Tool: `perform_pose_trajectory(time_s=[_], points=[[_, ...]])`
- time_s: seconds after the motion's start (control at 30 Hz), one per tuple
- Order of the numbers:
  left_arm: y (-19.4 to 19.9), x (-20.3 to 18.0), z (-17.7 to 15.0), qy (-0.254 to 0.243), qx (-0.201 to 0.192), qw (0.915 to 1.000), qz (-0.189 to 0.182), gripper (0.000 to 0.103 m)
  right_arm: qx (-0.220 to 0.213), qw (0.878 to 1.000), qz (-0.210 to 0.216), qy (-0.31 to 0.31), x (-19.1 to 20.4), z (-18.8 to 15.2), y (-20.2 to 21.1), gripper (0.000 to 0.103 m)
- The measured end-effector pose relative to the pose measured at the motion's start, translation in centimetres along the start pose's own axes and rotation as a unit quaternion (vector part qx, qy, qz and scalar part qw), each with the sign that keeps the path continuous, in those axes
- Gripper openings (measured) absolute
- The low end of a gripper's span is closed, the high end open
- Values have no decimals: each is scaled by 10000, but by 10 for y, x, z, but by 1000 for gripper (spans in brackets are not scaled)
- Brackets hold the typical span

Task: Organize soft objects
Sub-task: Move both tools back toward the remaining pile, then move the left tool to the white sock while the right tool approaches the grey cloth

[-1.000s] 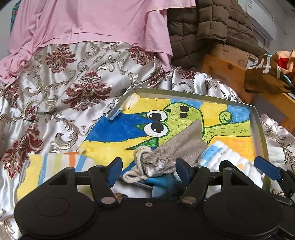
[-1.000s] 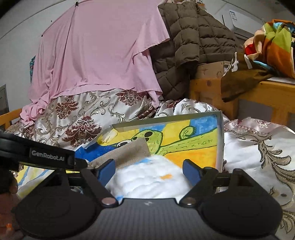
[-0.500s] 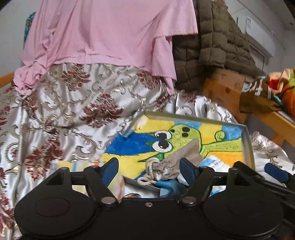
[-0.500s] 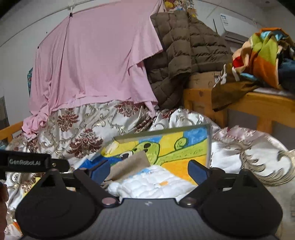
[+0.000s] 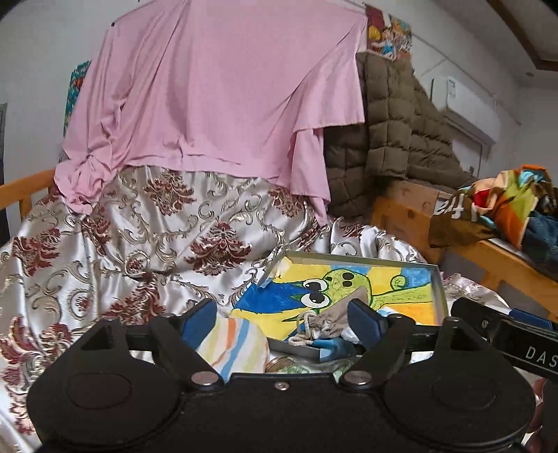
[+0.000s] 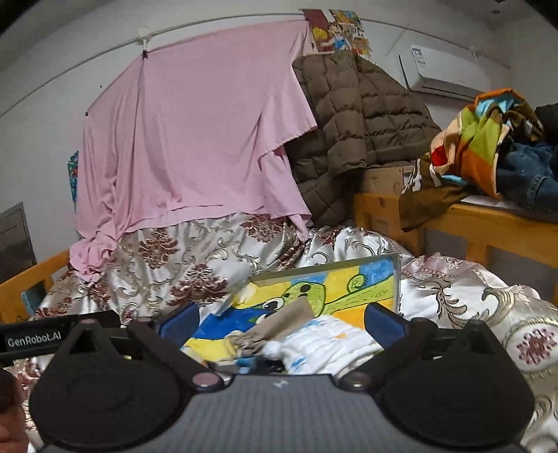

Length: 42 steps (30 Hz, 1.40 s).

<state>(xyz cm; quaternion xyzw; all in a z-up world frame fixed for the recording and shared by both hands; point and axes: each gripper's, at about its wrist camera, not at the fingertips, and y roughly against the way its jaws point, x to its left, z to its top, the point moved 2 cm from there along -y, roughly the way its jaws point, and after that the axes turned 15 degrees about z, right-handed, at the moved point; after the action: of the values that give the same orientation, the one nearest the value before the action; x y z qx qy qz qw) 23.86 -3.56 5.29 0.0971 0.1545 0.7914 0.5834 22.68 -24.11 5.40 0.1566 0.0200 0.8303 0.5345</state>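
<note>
Where brocade bedspread (image 5: 146, 244) lies: wooden bedframe (image 6: 495, 226).

Right gripper (image 6: 280, 322): bottom of frame, jaws opening, nothing pinched
Tray (image 6: 397, 278): centre, cartoon frog print inside
White quilted cloth (image 6: 331, 343): lower centre, in the tray
Beige pouch (image 6: 279, 322): just left of it (partly overlapping)
Pink sheet (image 6: 195, 139): upper left, hanging

wrist views face bed — sharing tray (image 5: 440, 296)

White wall (image 6: 52, 69), air conditioner (image 6: 437, 75) high right, wooden bed frame (image 6: 488, 223), poster (image 6: 338, 29).
</note>
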Motion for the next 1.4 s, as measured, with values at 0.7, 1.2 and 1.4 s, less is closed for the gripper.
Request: perform_pose_trajectory(time_s=[0.7,1.2,1.4], points=[[76,99,-47,304,-379,9987,134,102,142,9995,106,260,87,-42,62,103],[43,118,-83,316,184,9989,301,102,650,9974,61,315,91,-69,40,103],[26,126,-93,467,445,9972,389,102,948,9947,-7,390,91,-86,26,103]])
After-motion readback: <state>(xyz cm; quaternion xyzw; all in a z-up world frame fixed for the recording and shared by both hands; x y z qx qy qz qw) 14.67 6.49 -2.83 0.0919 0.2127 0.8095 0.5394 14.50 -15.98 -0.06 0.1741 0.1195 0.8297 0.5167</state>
